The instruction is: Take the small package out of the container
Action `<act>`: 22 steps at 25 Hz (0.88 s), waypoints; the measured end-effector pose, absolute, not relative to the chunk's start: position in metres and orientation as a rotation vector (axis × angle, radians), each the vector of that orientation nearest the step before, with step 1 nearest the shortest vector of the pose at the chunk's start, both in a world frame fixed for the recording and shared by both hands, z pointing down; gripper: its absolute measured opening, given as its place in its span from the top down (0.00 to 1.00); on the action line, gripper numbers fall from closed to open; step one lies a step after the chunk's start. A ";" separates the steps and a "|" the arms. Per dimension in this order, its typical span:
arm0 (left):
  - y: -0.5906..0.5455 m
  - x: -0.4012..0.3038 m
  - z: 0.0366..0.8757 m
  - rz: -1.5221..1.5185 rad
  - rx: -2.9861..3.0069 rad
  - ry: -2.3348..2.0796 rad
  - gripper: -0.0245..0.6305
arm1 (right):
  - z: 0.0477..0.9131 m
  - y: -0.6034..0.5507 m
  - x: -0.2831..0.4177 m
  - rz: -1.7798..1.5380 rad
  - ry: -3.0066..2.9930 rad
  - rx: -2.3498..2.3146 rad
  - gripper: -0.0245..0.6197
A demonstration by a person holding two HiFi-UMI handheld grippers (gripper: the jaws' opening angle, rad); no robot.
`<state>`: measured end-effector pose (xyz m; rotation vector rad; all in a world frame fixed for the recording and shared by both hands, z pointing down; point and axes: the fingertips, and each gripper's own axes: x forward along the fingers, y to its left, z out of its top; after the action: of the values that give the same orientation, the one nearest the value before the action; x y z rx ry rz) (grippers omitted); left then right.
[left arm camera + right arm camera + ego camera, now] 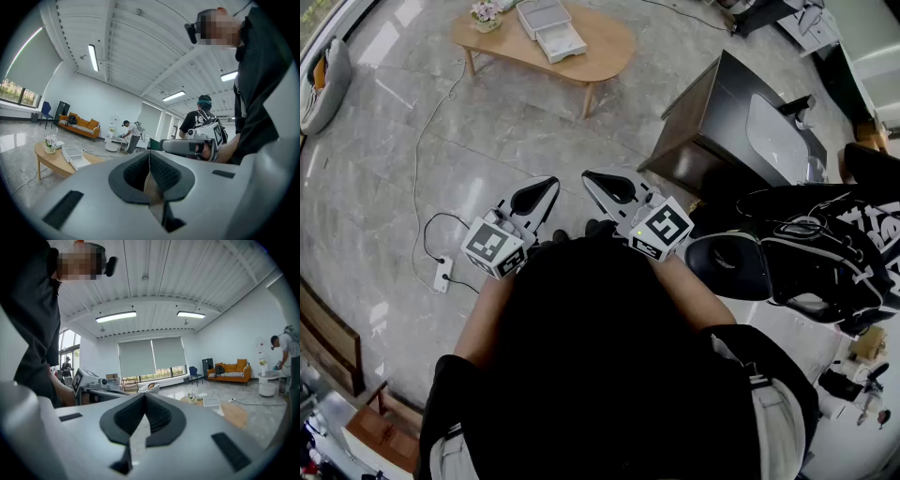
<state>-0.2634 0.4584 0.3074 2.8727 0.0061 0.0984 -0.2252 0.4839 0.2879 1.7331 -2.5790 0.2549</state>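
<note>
Left claw (546, 187) and right claw (595, 180), both pinched shut and empty, hover near the person, well apart from the white container (551, 28) on the far table (605, 47). No package shows. Arriving with claws shut risks shoving the light container off the table.

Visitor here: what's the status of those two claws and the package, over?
Both shut, empty: left gripper, right gripper. On far wooden table: white containers; package not visible. Loose cable on floor between.
</note>
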 end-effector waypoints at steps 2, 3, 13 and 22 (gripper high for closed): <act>0.460 -0.266 0.312 0.100 2.872 0.005 0.93 | 0.290 0.484 -0.229 0.250 -2.585 1.726 0.95; 0.461 -0.267 0.313 0.101 2.871 0.004 0.93 | 0.291 0.484 -0.230 0.248 -2.587 1.723 0.95; 0.463 -0.270 0.313 0.116 2.873 -0.017 0.93 | 0.288 0.487 -0.229 0.247 -2.597 1.736 0.95; 0.456 -0.270 0.321 0.140 2.865 -0.021 0.93 | 0.285 0.482 -0.208 0.201 -2.566 1.819 0.95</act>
<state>-0.2695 0.4556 0.3213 2.8649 -0.0208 0.1398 -0.2077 0.4819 0.2852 1.8189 -2.5661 0.2009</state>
